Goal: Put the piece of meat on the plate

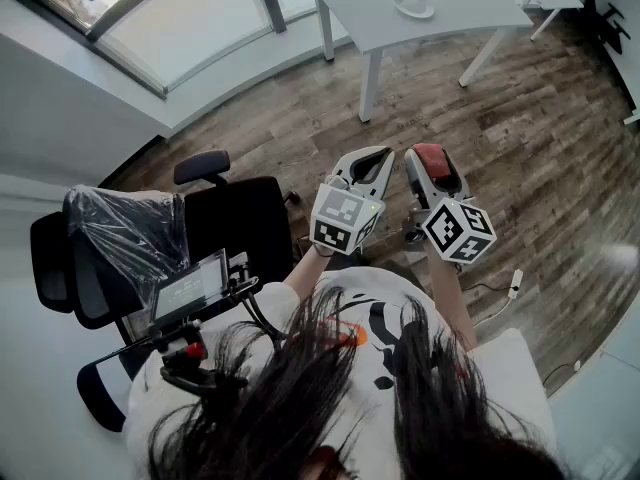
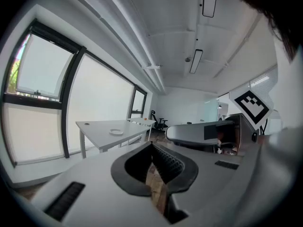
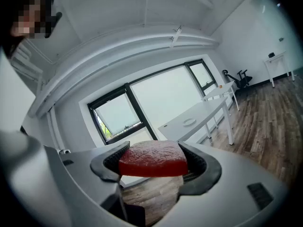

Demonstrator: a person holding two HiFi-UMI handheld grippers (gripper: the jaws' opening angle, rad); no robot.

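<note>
A red slab of meat sits flat between the jaws of my right gripper, which is shut on it. In the head view the meat shows at the tip of the right gripper, held in the air in front of the person's chest. Beside it, my left gripper is shut with nothing in it; its pads meet at the tips. The white plate lies on a white table some way ahead across the floor. It also shows as the plate and plate in the gripper views.
A black office chair and a second chair wrapped in plastic stand at the left. A device with a screen hangs at the person's left. Wood floor lies between me and the table. Windows run along the far left wall.
</note>
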